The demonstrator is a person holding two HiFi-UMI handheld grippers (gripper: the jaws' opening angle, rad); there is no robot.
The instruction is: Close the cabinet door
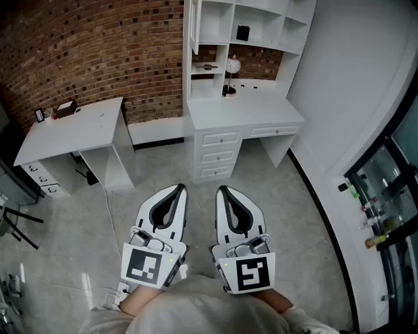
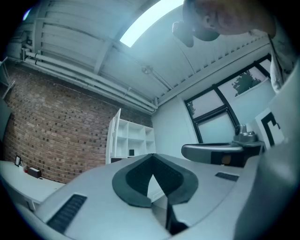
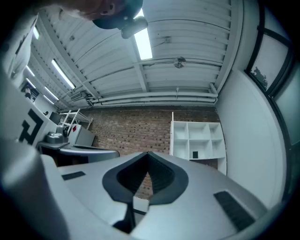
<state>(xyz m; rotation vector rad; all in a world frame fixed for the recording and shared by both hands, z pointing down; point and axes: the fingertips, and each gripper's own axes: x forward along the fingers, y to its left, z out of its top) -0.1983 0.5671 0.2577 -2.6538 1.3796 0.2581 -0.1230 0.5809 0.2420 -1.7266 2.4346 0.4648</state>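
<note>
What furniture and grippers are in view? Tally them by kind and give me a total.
Desks: 2, the left desk and the drawer desk
Shelf units: 1, the shelf unit
Grippers: 2, the left gripper and the right gripper
Total: 5

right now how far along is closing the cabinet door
Done: nothing yet. The cabinet door on the white shelf unit stands open, swung out from the shelves.
In hand: nothing. The left gripper and right gripper are both shut and empty, held near the body, well back from the desk.
Left: probably walk up, reach the door and swing it shut.
</note>
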